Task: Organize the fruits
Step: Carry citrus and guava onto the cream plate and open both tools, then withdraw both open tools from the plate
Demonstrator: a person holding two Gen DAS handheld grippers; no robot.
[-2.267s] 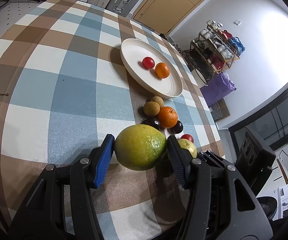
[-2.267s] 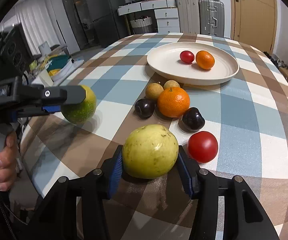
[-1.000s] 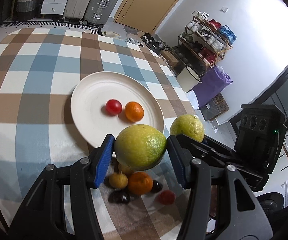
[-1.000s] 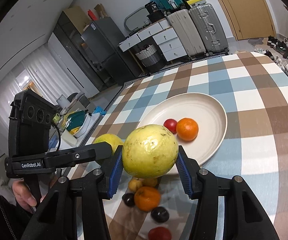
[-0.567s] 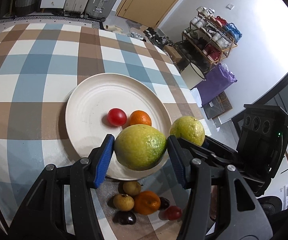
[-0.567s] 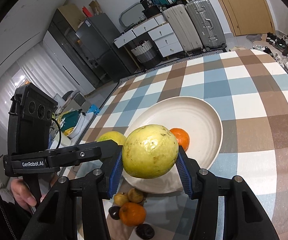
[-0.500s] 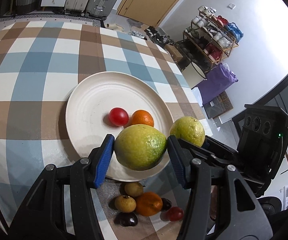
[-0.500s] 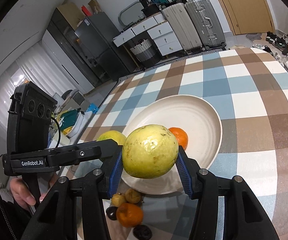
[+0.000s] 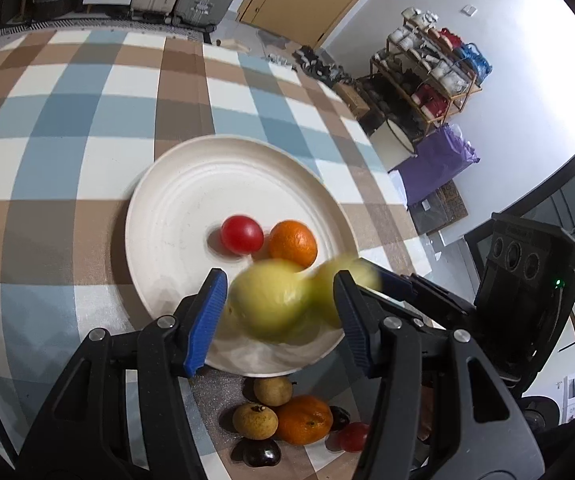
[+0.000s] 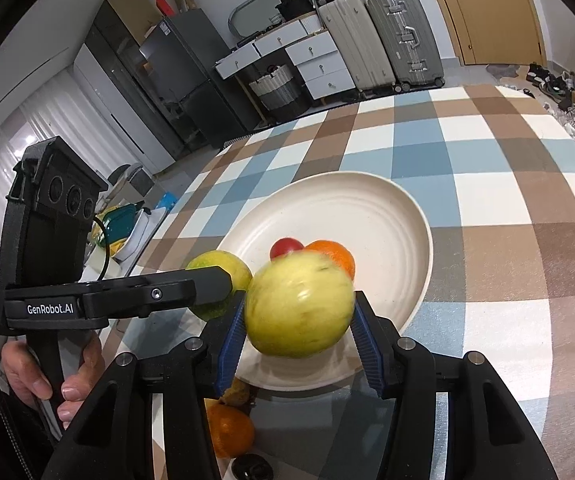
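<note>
A cream plate point(image 9: 175, 208) on the checked tablecloth holds a red tomato point(image 9: 242, 234) and an orange point(image 9: 292, 243). My left gripper point(image 9: 279, 312) is open above the plate's near rim; a green-yellow fruit point(image 9: 269, 300), blurred, has left its blue pads and is dropping. My right gripper point(image 10: 297, 316) has its jaws slightly apart around a blurred yellow guava point(image 10: 298, 305), which looks loose over the plate point(image 10: 367, 216). The guava also shows in the left wrist view point(image 9: 327, 288).
Near the plate's front rim lie two brown longans point(image 9: 255, 420), an orange point(image 9: 303, 420), dark plums point(image 9: 261, 452) and a red tomato point(image 9: 353, 437). Suitcases and drawers point(image 10: 367, 40) stand beyond the table. A shoe rack point(image 9: 427, 76) stands at the right.
Both grippers moved from the fruit pile up over the plate. Both have now opened, and the green-yellow fruit and the guava are blurred, dropping toward the plate.
</note>
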